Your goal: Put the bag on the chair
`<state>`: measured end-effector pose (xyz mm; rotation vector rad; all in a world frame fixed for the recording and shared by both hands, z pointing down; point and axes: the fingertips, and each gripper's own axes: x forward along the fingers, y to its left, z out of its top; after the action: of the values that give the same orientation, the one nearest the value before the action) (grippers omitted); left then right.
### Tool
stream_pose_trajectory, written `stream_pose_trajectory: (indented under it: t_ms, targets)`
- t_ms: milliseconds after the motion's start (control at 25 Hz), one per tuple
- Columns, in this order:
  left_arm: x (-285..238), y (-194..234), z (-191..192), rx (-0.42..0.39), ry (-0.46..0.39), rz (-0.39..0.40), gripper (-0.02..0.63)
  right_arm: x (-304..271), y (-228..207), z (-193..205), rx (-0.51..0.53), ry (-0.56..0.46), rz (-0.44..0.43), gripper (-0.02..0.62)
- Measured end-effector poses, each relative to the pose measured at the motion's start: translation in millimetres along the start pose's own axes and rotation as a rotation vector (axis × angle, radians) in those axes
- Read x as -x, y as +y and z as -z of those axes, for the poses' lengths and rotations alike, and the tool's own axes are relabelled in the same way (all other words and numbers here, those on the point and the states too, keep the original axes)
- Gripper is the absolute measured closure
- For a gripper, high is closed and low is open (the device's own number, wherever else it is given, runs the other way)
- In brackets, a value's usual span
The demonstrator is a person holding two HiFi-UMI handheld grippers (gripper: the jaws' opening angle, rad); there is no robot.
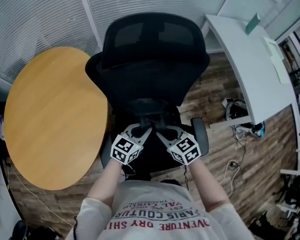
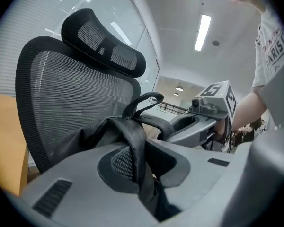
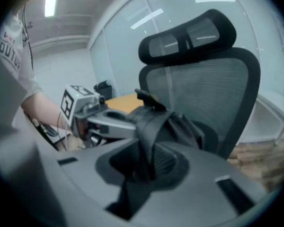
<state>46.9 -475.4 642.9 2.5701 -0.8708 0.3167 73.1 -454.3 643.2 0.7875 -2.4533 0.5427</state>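
A black bag (image 1: 149,109) rests on the seat of the black mesh office chair (image 1: 155,59), against its backrest. Both of my grippers meet at the bag's top, just in front of the person. One black strap (image 2: 135,150) runs down between the jaws of my left gripper (image 2: 142,167), with a dark gap beside it, so the jaws stand slightly open. Another strap (image 3: 149,136) lies the same way in my right gripper (image 3: 139,167), not pinched. The bag's carry handle (image 2: 144,100) arches above. In the head view my left gripper (image 1: 141,130) and right gripper (image 1: 166,131) sit side by side.
A round wooden table (image 1: 50,114) stands close to the chair's left. A white desk (image 1: 250,64) runs along the right, with cables and a power strip (image 1: 237,121) on the wood floor under it. Blinds and glass walls stand behind the chair.
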Motion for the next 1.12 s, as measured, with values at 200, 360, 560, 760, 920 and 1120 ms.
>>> stream_pose_trajectory:
  t_ms: [200,360,560,760,920,1120]
  targets:
    - [-10,4,9,-0.041,0.068,0.009,0.534,-13,-19,24,-0.032,0.08,0.033,0.491]
    - [-12,10,5,0.044,0.003,0.032,0.514,-18,-36,21,-0.108,0.056,0.099,0.42]
    - [0,23,7,0.135,-0.068,-0.02,0.445,0,-52,10,-0.172,-0.028,0.202,0.344]
    - [10,12,-4,0.114,-0.094,-0.035,0.434,27,-53,-14,-0.179,-0.123,0.276,0.344]
    - [15,-5,-32,-0.014,-0.125,-0.06,0.515,53,-42,-47,-0.125,-0.222,0.292,0.379]
    - [38,-46,-108,-0.192,-0.266,-0.062,0.566,89,-25,-90,-0.021,-0.338,0.299,0.554]
